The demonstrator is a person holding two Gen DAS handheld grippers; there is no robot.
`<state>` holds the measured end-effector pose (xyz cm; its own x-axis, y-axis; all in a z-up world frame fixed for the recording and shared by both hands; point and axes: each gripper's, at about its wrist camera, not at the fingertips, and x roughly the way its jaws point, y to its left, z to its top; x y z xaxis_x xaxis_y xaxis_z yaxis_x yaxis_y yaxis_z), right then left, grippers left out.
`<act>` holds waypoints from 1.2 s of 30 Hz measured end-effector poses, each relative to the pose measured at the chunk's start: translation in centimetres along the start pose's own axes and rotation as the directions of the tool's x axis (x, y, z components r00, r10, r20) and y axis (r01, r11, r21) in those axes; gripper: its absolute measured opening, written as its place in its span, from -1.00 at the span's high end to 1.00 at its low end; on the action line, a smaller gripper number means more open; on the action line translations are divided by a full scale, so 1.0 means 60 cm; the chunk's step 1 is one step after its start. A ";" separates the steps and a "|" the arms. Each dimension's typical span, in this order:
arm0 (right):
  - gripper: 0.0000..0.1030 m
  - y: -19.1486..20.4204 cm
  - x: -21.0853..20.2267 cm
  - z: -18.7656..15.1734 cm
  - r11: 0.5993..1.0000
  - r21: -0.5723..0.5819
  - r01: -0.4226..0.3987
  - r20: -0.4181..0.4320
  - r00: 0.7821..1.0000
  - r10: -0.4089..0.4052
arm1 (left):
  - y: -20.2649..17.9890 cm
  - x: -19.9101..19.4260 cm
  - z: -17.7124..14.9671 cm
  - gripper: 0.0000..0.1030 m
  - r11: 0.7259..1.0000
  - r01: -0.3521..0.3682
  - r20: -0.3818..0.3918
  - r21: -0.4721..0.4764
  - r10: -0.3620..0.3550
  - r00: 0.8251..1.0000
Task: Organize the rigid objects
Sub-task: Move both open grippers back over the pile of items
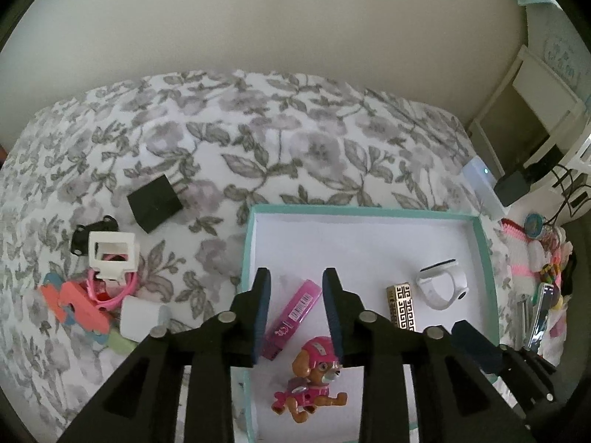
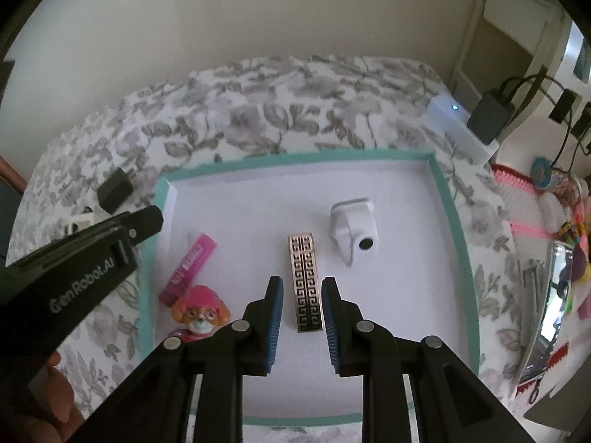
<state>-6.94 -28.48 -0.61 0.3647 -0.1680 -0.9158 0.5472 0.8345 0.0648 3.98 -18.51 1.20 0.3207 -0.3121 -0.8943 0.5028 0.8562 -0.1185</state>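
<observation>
A shallow white cardboard tray with a teal rim (image 1: pixel 484 247) lies on a bedspread printed with grey flowers and leaves (image 1: pixel 258 140). Inside it, from left to right, lie a pink rectangular tube with a barcode label (image 1: pixel 293 312), a gold-and-black box with a Greek-key pattern (image 1: pixel 400 306) and a white smartwatch on its curled strap (image 1: pixel 441 286). Nearer sits a toy puppy in a pink helmet (image 1: pixel 314 376). The left gripper (image 1: pixel 297 312) hangs above the tube, its jaws apart and gripping nothing. Left of the tray, on the bedspread, lie a black cube-shaped charger (image 1: pixel 155 203), a white plastic frame (image 1: pixel 110 254) and a white plug adapter (image 1: pixel 142 317).
</observation>
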 end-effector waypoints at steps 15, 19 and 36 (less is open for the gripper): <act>-0.19 -0.002 -0.007 0.004 0.999 0.015 0.035 0.035 0.999 -0.036 | 0.032 0.001 -0.004 -0.18 0.995 -0.095 -0.005 -0.040 0.094 0.996; -0.37 -0.006 -0.005 0.003 0.999 0.024 0.047 0.041 0.998 -0.048 | 0.044 0.004 -0.006 -0.42 0.990 -0.128 -0.004 -0.055 0.128 0.992; -0.95 -0.002 0.001 0.004 0.998 0.046 0.049 0.051 0.997 -0.051 | 0.111 -0.023 -0.010 -0.84 0.975 -0.174 0.060 -0.137 0.184 0.981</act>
<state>-6.80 -28.68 -0.59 0.3743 -0.2367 -0.8966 0.5985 0.8002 0.0386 6.40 -12.13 1.36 0.4550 -0.1735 -0.8734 0.3247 0.9456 -0.0187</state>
